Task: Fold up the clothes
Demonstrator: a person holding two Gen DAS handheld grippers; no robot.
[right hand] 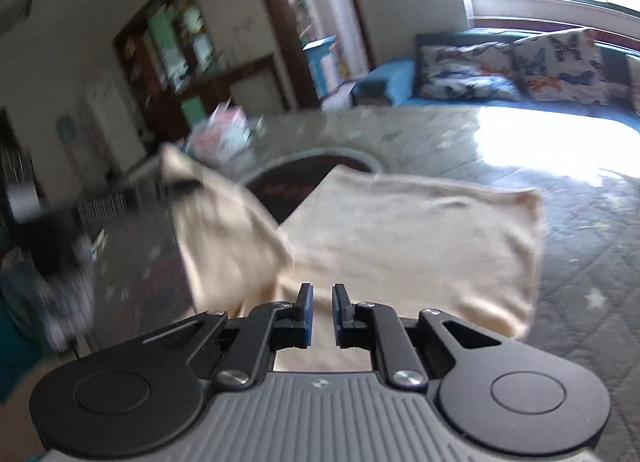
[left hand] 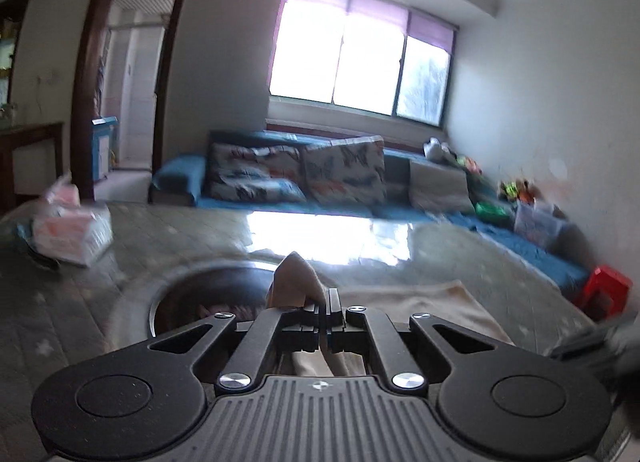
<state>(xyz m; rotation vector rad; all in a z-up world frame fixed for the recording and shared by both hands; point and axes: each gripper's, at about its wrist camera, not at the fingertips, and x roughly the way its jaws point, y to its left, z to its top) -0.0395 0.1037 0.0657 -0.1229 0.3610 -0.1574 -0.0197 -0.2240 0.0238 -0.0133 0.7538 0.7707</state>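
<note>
While the cloth lies half folded on the table, both grippers sit over its near edge.
Left gripper (left hand: 325,304): clenched on a corner of the cream cloth (left hand: 296,278), the pinched corner standing up in a peak above the pads; tool tilted slightly downward, aimed toward the sofa (left hand: 304,173) and the window (left hand: 360,61).
Same gripper from the right camera: a blurred dark shape (right hand: 176,185) at the left, lifting the cloth's left flap clear of the table.
Right gripper (right hand: 323,310): let go, a narrow gap between the blue pads (right hand: 307,318), nothing pinched; angled down over the cloth's near edge.
Cloth (right hand: 420,246): spread flat on the quilted table cover (right hand: 580,262), its far-left part covering the round hole (right hand: 312,177) in the table.
Tissue packs (left hand: 72,229): far left on the table, well apart from the cloth.
</note>
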